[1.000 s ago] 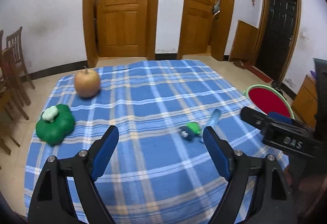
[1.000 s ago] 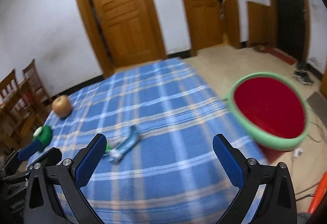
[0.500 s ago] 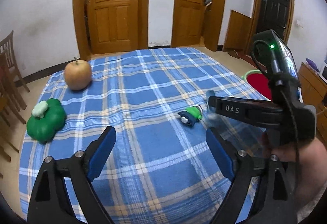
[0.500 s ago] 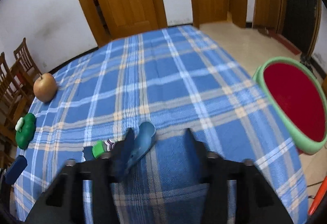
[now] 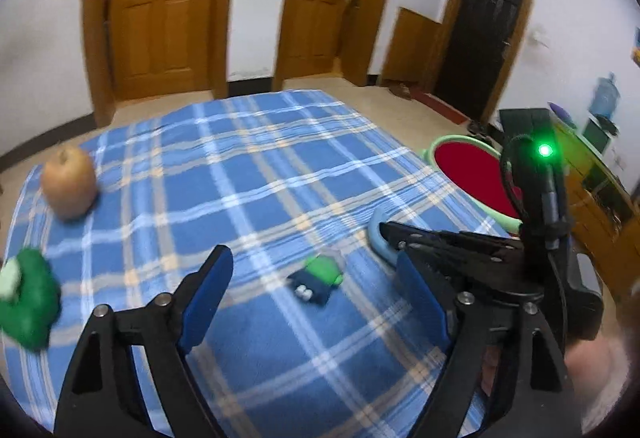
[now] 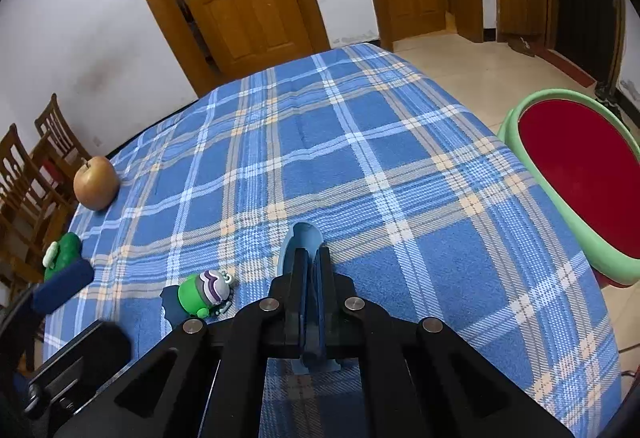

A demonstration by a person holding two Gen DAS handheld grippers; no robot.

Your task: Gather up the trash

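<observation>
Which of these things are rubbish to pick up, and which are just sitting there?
For the job:
- blue wrapper, clamped in right gripper
- green snack packet
- watermelon-coloured bin
- left gripper, open

Just lying about:
- apple
- green toy
- wooden chairs

We see an evenly lit room under soft indoor light whose source we cannot place; shadows on the checked cloth are faint. Both views bulge as fisheye pictures do: door frames bow and dark corners ring the edges. The left wrist view is smeared by motion, so the apple and the green toy look soft, and a green lamp flares. The right wrist view is sharp, its weave crisp.
</observation>
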